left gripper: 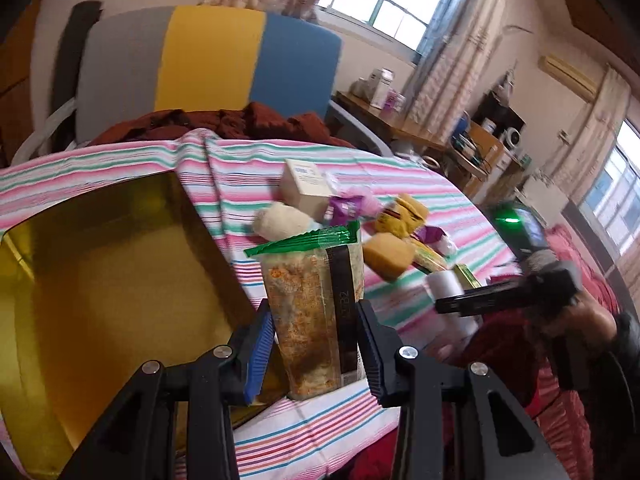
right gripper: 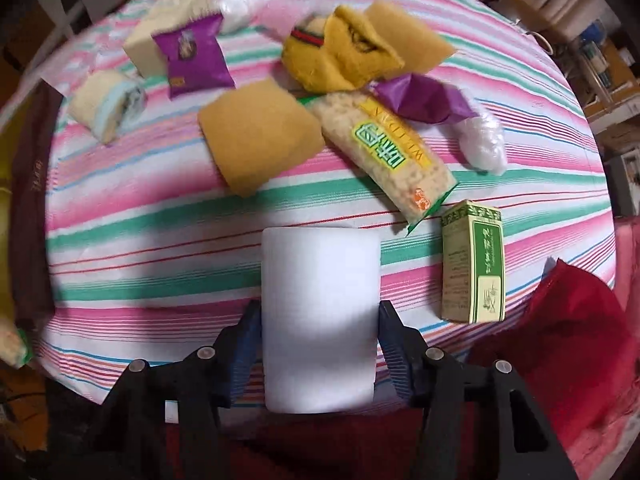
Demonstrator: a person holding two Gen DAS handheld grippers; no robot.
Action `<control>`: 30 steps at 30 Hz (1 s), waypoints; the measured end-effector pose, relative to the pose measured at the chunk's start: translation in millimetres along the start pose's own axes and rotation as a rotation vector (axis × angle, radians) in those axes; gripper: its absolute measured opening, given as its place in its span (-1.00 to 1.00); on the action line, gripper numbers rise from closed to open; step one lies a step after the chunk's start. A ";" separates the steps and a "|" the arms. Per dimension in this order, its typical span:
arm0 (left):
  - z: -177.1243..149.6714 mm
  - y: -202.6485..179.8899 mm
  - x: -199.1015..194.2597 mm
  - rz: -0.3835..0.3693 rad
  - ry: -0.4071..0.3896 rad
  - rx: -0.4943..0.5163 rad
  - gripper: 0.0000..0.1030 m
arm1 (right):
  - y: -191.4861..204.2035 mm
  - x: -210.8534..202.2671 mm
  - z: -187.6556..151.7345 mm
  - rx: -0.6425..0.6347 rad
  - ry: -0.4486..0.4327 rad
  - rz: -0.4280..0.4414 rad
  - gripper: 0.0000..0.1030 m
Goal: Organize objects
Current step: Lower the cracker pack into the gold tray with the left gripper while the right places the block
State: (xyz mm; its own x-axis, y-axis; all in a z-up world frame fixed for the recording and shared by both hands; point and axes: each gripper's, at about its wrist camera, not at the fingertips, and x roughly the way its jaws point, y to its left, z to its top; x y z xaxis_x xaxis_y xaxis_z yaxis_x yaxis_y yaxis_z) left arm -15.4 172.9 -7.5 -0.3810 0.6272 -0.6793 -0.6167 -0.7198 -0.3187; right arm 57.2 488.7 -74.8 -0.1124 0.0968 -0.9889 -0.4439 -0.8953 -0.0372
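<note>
My left gripper (left gripper: 314, 344) is shut on a clear snack packet with a green top seal (left gripper: 316, 308) and holds it upright above the striped cloth, just right of an open gold box (left gripper: 100, 272). My right gripper (right gripper: 318, 354) is shut on a white roll (right gripper: 320, 316) near the table's front edge; the roll also shows in the left wrist view (left gripper: 444, 284). Loose on the cloth are a yellow sponge (right gripper: 260, 136), a rice-cracker packet (right gripper: 388, 152), a purple snack packet (right gripper: 194, 56) and a green and cream carton (right gripper: 474, 264).
The striped cloth (right gripper: 160, 216) covers a round table. A cream box (left gripper: 304, 188), a rolled cloth (right gripper: 106, 104), yellow plush pieces (right gripper: 348, 52) and white plastic wrap (right gripper: 482, 140) lie at the back. A chair with a grey, yellow and blue back (left gripper: 208, 60) stands behind. Red fabric (right gripper: 568, 340) lies at right.
</note>
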 end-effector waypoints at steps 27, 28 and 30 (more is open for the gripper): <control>22.1 201.1 -55.5 0.476 -0.107 -0.326 0.01 | 319.6 -74.8 50.4 -0.327 -0.338 0.564 0.86; 19.1 202.0 -57.4 0.473 -0.106 -0.335 0.01 | 322.2 -75.5 49.4 -0.324 -0.342 0.569 0.88; 10.6 202.3 -59.3 0.479 -0.102 -0.356 0.01 | 324.4 -73.3 44.3 -0.326 -0.337 0.573 0.97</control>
State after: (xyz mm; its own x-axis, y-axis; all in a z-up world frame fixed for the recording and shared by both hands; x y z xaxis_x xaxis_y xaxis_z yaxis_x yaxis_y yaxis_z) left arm -124.9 -6.7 -24.6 -0.6346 0.2214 -0.7405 -0.0986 -0.9734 -0.2066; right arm -118.0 210.4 -8.0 -0.5377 -0.3435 -0.7700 0.0474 -0.9241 0.3791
